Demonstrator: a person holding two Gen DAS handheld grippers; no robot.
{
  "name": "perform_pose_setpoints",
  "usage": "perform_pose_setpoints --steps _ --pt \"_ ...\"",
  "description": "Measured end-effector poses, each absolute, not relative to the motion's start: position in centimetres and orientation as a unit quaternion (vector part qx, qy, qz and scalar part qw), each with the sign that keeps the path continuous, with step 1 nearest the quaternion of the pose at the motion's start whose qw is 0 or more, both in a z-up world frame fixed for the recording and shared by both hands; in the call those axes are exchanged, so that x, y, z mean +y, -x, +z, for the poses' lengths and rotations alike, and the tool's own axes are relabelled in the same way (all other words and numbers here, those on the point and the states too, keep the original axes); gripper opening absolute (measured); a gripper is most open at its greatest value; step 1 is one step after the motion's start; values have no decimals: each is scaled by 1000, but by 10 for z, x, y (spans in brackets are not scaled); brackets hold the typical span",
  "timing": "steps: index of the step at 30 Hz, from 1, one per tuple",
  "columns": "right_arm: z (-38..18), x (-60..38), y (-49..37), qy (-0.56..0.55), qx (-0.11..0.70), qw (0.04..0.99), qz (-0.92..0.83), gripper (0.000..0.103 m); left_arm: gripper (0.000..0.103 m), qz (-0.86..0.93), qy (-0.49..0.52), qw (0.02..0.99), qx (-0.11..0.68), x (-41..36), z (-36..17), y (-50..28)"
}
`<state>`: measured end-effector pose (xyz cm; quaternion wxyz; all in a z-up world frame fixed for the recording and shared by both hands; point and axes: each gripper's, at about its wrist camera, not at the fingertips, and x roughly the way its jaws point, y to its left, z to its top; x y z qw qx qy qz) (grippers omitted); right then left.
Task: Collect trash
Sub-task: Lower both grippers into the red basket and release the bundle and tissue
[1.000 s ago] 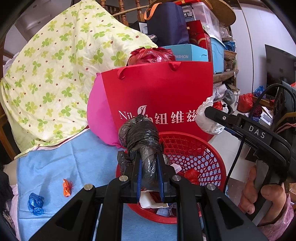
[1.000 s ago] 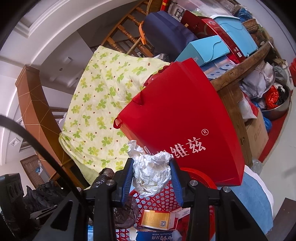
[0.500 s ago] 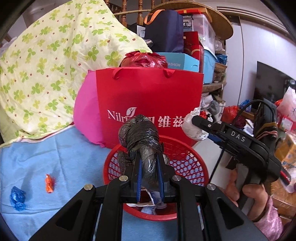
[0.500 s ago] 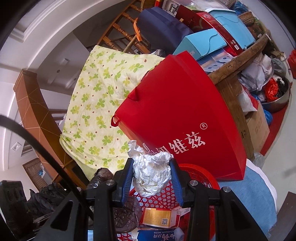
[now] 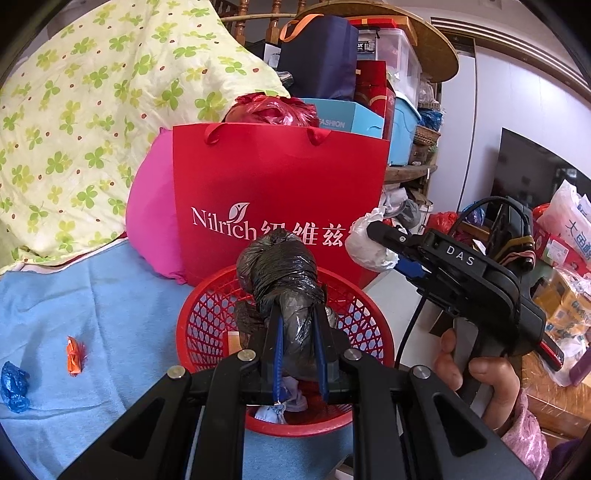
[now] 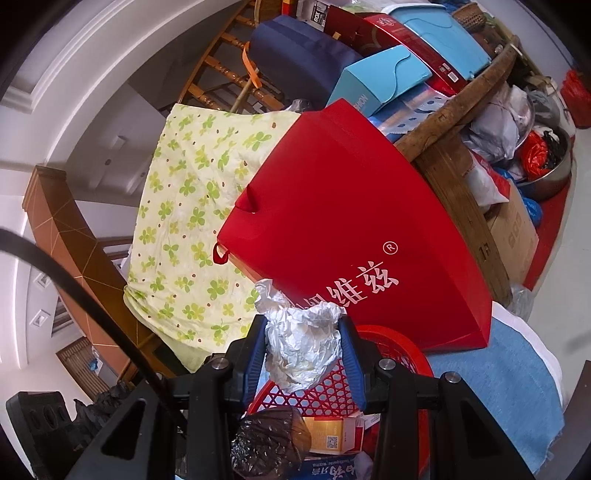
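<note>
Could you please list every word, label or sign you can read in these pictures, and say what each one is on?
"Nilrich 纽维兹", partly hidden: red paper bag
"®": same bag, right wrist view
"DAS": right gripper
"FASHION", first letter hidden: light blue box
"ROX": box on top of the pile
Too small or blurred: print on the carton in the red basket; white packets at right.

We find the left gripper (image 5: 298, 332) level and pointing forward, its two blue-padded fingers (image 5: 277, 343) drawn close together and clamped on a black bag (image 5: 280, 273). To its right we see the right gripper (image 5: 373, 236) held up at a slant, its tip pointing left, closed around a crumpled white wad (image 5: 365, 247). The right hand (image 5: 480, 373) wraps the black handle from below, fingers curled about it. The right wrist view confirms both pads (image 6: 349, 354) pressing the wad's sides.
</note>
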<state>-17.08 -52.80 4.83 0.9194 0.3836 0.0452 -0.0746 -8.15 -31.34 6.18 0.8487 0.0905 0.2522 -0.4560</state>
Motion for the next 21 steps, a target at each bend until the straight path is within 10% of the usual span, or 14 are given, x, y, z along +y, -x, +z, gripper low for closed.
perform_pose_setpoints --steps 21 --pt "46 -527 165 -386 52 919 -66 43 16 -476 -82 829 283 -316 49 88"
